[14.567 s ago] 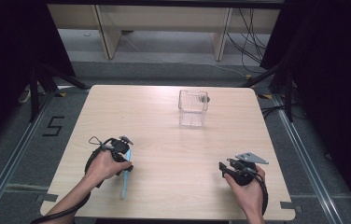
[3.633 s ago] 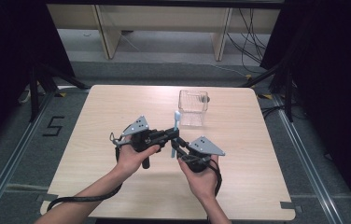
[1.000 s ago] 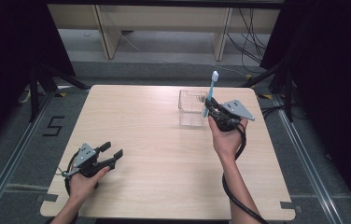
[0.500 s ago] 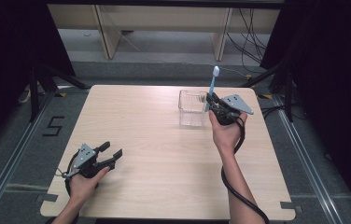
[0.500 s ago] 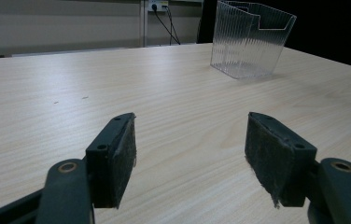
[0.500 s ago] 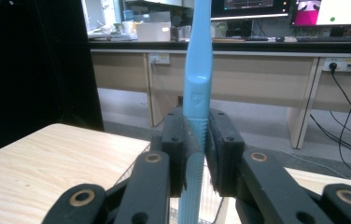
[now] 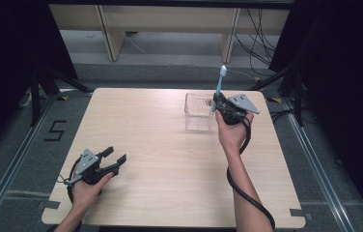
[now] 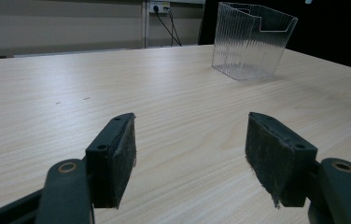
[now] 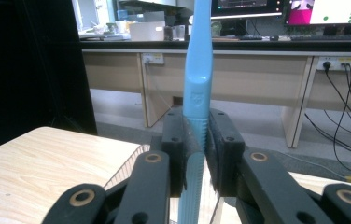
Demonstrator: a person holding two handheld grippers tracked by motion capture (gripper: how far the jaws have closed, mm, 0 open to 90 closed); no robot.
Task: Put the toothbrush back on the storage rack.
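Bench [image 7: 170, 159]: right hand-held gripper [image 7: 223, 104] clamps toothbrush [image 7: 219, 87] upright over bin [image 7: 198, 112], drop pending; left hand-held gripper [image 7: 114, 159] wide open, empty.

You have a light wooden table [image 7: 170, 145] before you. A clear ribbed plastic container [image 7: 198, 112] stands on its far right part.

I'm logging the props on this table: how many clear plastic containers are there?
1. The clear ribbed container stands at the table's far side, right of centre, beside the right hand-held gripper that holds a blue toothbrush upright. Nothing suggests another is hidden.
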